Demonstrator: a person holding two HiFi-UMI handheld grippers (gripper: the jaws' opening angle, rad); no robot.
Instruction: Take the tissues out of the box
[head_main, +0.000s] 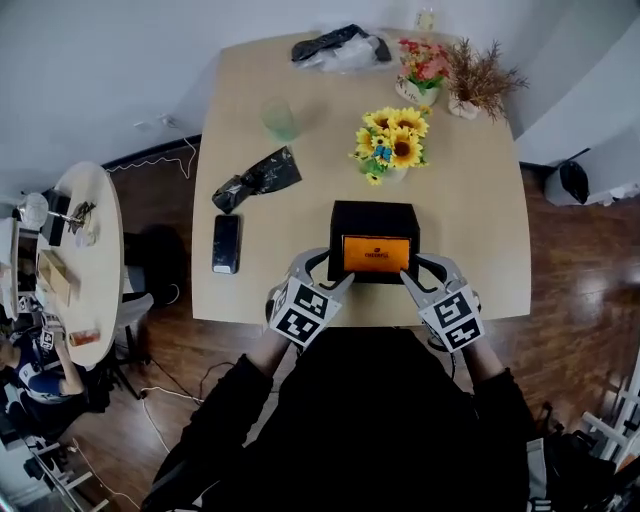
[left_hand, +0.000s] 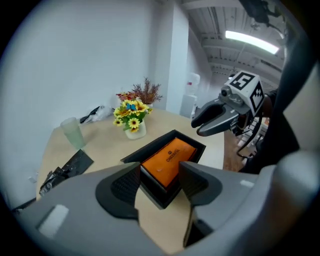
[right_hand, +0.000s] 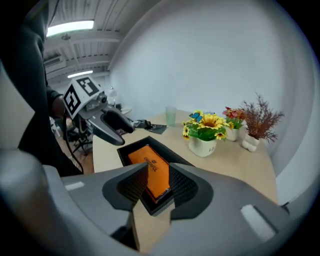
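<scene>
Tissues (head_main: 376, 254), an orange pack with dark print on top, lie inside the black box (head_main: 373, 215). The pack sits flat in the box's open top.

The pale wooden table (head_main: 470, 200) carries everything. The box stands at the middle of its near edge, just in from the rim. The left gripper (left_hand: 160, 170) is at the box's near left corner. Its jaws are apart, and that corner and an end of the orange pack lie in the gap between the pads. The right gripper (right_hand: 159, 172) is at the near right corner in the same way, jaws spread with the corner between them. Whether any pad touches the box wall cannot be told.

A clear bag with something dark in it (head_main: 340, 47) lies at the far edge. A pot of sunflowers (head_main: 392, 145) stands just beyond the box, toward the table's middle. A dried brown plant (head_main: 478, 75) in a white pot and a pot of pink flowers (head_main: 422, 65) stand side by side at the far right corner. A crumpled black wrapper (head_main: 257, 178) lies near the left edge, and a dark phone (head_main: 226, 243) lies flat closer to the near left corner. A pale green cup (head_main: 281, 118) stands upright in the far left part.
</scene>
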